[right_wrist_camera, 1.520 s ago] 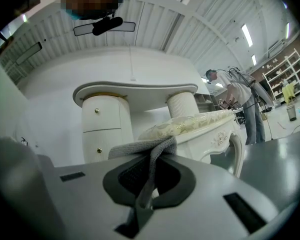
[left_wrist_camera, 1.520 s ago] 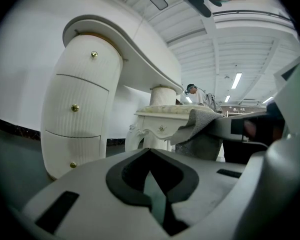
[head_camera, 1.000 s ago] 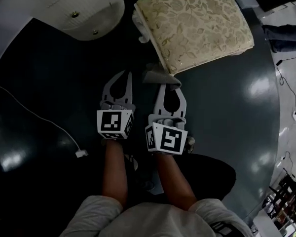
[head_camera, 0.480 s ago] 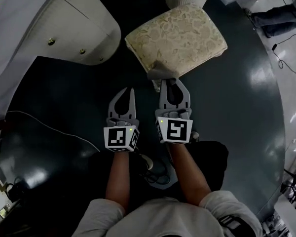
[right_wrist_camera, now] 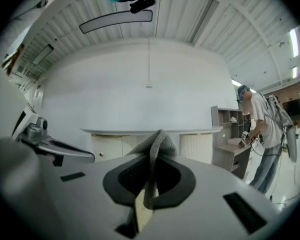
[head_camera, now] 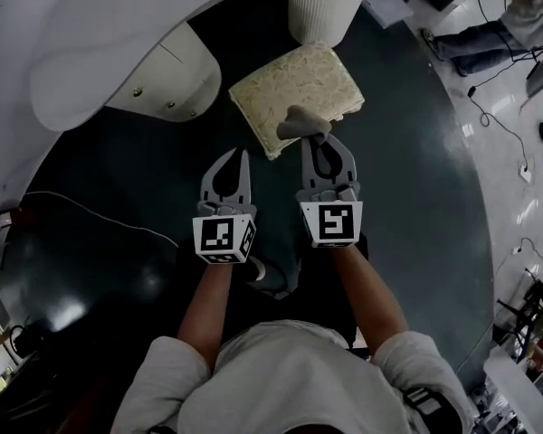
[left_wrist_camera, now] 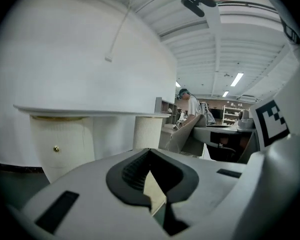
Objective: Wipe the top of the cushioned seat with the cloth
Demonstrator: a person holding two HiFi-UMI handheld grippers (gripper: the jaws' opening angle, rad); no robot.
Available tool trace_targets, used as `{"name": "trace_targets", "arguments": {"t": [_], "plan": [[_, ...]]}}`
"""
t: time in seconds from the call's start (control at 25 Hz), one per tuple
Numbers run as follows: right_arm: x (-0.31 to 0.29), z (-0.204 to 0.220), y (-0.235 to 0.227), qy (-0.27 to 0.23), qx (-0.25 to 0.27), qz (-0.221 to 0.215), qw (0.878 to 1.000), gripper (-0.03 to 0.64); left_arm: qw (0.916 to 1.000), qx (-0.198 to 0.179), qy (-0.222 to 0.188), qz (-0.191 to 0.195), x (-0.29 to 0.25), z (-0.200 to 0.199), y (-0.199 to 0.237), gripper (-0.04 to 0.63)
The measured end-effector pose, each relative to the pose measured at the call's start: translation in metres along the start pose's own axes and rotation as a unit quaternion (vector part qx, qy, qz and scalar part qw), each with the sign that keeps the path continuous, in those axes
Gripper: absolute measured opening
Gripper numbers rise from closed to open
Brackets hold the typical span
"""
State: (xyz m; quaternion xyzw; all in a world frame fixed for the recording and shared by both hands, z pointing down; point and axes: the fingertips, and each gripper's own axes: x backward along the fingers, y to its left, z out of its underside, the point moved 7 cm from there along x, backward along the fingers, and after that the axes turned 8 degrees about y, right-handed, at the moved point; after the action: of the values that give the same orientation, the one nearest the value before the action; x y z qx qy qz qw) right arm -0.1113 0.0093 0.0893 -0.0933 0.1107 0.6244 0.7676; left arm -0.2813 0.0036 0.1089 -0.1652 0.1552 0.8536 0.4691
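Note:
The cushioned seat (head_camera: 294,89), cream with a floral pattern, stands on the dark floor ahead of me. A small grey cloth (head_camera: 300,122) sticks up out of my right gripper (head_camera: 324,137), which is shut on it; in the head view the cloth overlaps the seat's near edge. In the right gripper view the cloth (right_wrist_camera: 158,145) rises as a folded peak between the jaws. My left gripper (head_camera: 239,155) is beside the right one, to its left, short of the seat, shut and holding nothing. A sliver of the cream seat (left_wrist_camera: 154,193) shows through its jaws.
A white curved cabinet (head_camera: 158,80) with brass knobs stands left of the seat, and a ribbed white pillar (head_camera: 321,5) behind it. A thin cable (head_camera: 81,210) crosses the floor at left. Another person (right_wrist_camera: 256,126) stands at a desk to the right, with cables on the floor nearby.
The seat now looks smaller and farther up in the head view. Both grippers have shifted up the view with the cloth, which now overlaps the seat's near edge instead of hanging beside its corner.

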Motion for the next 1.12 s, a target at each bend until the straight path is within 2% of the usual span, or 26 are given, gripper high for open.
{"name": "trace_targets", "arguments": {"t": [0.2, 0.36, 0.52, 0.68, 0.84, 1.04, 1.12], "plan": [[0.051, -0.099, -0.038, -0.011, 0.036, -0.006, 0.999, 0.014, 0.9992, -0.032, 0.003, 0.022, 0.033, -0.102, -0.055, 0.014], [0.091, -0.152, -0.067, -0.014, 0.043, -0.005, 0.999, 0.014, 0.9995, -0.028, 0.014, 0.008, 0.060, -0.156, -0.093, 0.014], [0.130, -0.194, -0.091, -0.009, 0.042, -0.004, 0.999, 0.014, 0.9998, -0.021, -0.004, -0.006, 0.086, -0.202, -0.130, 0.014], [0.148, -0.214, -0.097, -0.008, 0.075, -0.012, 0.997, 0.014, 0.9995, -0.003, -0.022, -0.025, 0.101, -0.224, -0.146, 0.014], [0.174, -0.219, -0.095, -0.016, 0.059, -0.015, 0.998, 0.014, 0.9990, -0.014, -0.024, -0.035, 0.127, -0.234, -0.166, 0.014], [0.206, -0.235, -0.068, -0.023, 0.070, -0.020, 0.997, 0.014, 0.9984, -0.013, -0.036, -0.041, 0.170, -0.241, -0.156, 0.014], [0.220, -0.241, -0.056, -0.026, 0.091, -0.016, 0.995, 0.014, 0.9983, -0.015, -0.039, -0.041, 0.187, -0.240, -0.154, 0.014]]}}
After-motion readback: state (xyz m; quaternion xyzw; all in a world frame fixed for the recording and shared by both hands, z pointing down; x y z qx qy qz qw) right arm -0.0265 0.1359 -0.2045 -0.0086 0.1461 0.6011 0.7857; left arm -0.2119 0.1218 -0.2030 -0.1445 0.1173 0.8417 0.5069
